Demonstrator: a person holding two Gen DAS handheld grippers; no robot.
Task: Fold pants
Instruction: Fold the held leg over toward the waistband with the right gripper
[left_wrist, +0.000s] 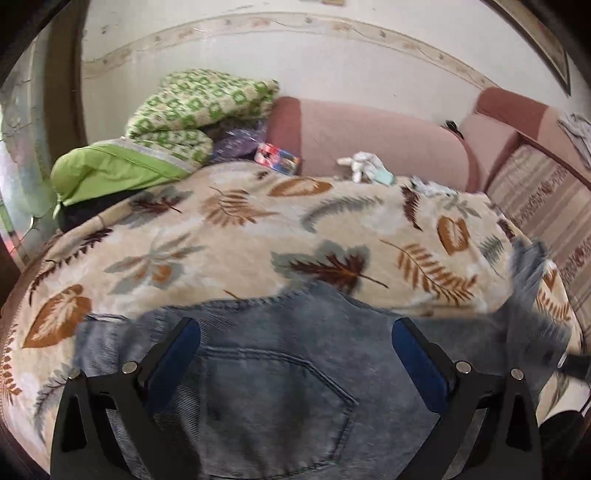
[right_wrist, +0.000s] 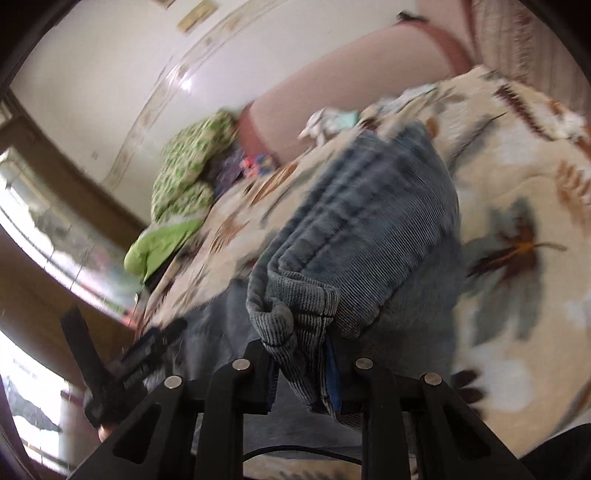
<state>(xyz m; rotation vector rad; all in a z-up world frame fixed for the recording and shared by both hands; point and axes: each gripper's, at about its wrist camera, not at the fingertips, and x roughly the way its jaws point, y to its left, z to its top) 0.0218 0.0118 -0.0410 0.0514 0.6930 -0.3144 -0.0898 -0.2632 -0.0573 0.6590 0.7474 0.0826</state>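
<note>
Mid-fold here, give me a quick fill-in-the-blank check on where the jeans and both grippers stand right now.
1. The right gripper is shut on a bunched end of the ____.
2. The left gripper has its jaws ____, with nothing pinched between them.
3. The jeans lie on a blanket printed with ____.
4. Below the left gripper, the denim shows a stitched back ____.

Missing words: jeans; open; leaves; pocket

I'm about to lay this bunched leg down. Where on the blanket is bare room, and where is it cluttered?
The leaf-print blanket is bare between the jeans and the pink backrest. It is crowded at the far left, with the green quilt and colourful box, and along the backrest by the white plush toy.
</note>
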